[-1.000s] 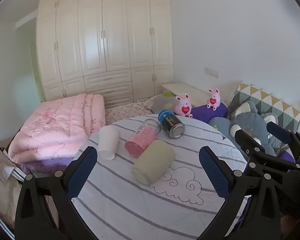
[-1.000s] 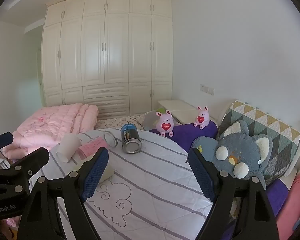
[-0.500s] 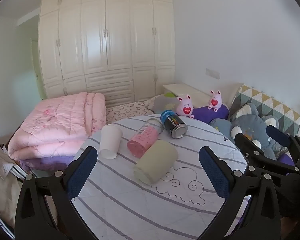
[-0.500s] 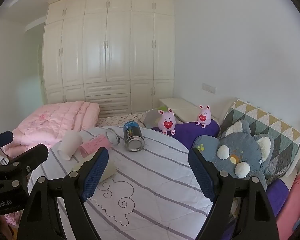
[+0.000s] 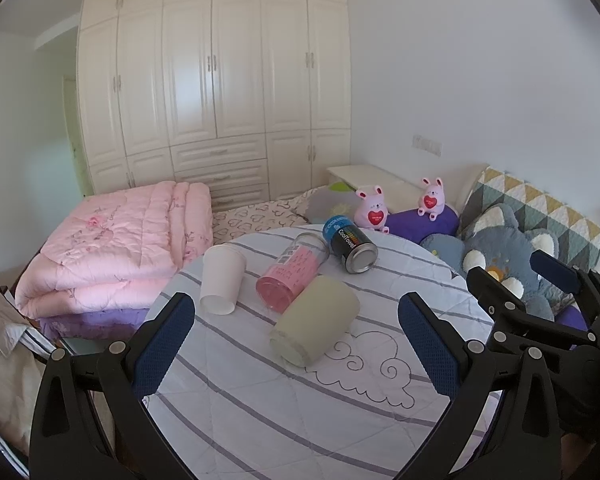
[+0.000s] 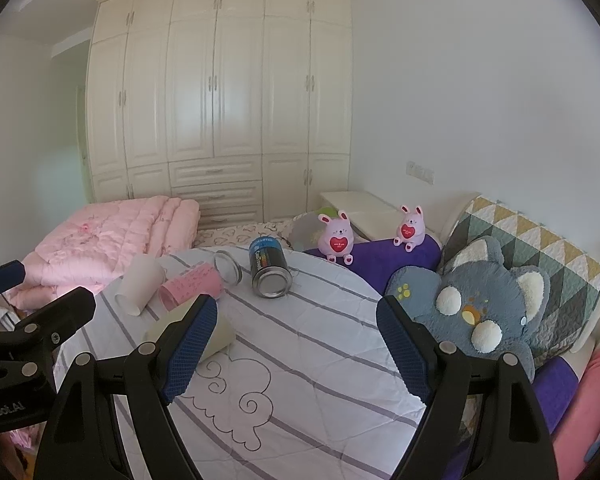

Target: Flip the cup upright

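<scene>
Several cups lie on their sides on a round table with a striped cloth (image 5: 300,412). A white paper cup (image 5: 221,280) lies at the left. A clear cup with pink print (image 5: 292,272) lies in the middle. A beige cup (image 5: 315,321) lies nearest me. A blue and black can (image 5: 350,245) lies at the back. My left gripper (image 5: 296,346) is open and empty, above the table's near side. My right gripper (image 6: 296,346) is open and empty; its left finger hides part of the beige cup (image 6: 220,338). The can (image 6: 269,267) and white cup (image 6: 140,285) show there too.
A folded pink quilt (image 5: 116,248) lies on the bed to the left. Two pink rabbit toys (image 5: 374,211) and a grey plush (image 5: 504,252) sit to the right of the table. White wardrobes (image 5: 216,80) stand behind. The right gripper's body (image 5: 540,304) shows at the right.
Both views have tilted up a little, so the table and cups sit lower in frame. The cups have not moved and both grippers stay open.
</scene>
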The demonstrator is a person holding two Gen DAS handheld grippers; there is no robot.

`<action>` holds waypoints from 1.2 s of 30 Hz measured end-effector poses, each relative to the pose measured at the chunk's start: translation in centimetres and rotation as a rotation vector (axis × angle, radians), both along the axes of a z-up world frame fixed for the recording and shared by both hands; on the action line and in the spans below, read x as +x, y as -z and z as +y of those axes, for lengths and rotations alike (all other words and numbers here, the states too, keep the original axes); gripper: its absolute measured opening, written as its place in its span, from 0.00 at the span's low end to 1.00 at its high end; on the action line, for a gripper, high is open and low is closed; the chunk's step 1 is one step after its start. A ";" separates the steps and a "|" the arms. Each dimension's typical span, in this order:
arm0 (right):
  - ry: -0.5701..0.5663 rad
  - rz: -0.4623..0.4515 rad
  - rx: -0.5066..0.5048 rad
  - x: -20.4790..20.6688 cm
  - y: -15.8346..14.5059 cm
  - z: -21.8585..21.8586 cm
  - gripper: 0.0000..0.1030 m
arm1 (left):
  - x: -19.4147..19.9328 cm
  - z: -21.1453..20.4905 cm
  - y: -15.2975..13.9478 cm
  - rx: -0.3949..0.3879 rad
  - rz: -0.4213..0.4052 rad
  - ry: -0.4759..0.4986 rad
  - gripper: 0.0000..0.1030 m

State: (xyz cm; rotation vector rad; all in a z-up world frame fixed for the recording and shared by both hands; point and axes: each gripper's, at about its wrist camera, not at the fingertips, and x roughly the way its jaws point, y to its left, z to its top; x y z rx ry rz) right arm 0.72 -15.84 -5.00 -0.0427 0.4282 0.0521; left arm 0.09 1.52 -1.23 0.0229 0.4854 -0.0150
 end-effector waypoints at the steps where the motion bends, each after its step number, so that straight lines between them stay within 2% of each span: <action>1: -0.001 0.002 0.000 0.0 0.0 0.0 0.81 | 0.1 -0.1 -0.2 0.000 0.002 -0.002 1.00; 36: -0.006 0.043 -0.003 1.8 0.6 0.2 0.81 | 1.3 -0.1 1.4 -0.001 0.037 0.020 1.00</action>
